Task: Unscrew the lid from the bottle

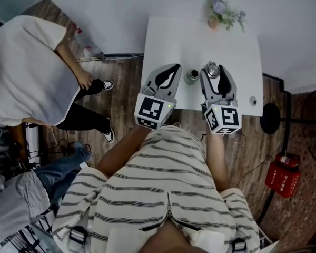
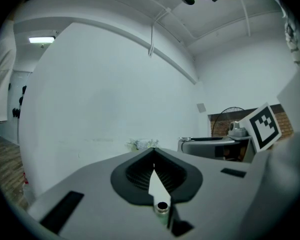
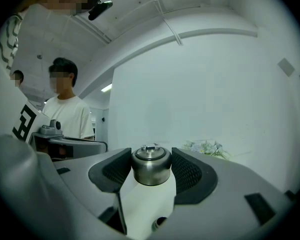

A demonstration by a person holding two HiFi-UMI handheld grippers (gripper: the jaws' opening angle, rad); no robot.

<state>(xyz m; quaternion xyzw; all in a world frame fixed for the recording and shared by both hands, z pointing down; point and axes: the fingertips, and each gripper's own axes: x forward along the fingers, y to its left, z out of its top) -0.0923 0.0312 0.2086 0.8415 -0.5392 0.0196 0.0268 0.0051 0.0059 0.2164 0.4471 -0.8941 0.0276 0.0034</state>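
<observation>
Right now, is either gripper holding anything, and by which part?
The right gripper holds the steel lid by its sides, with a pad pressed on each opposite flank. The left gripper is shut and empty.

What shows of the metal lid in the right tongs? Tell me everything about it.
The lid is a squat round cap of brushed silvery metal, with a rounded lower edge, a darker ring on its flat top and a small shiny knob at the centre. It stands upright, clamped between the ribbed dark pads of the right tongs, over the white table. Its underside is hidden; whether it touches the table cannot be told.
</observation>
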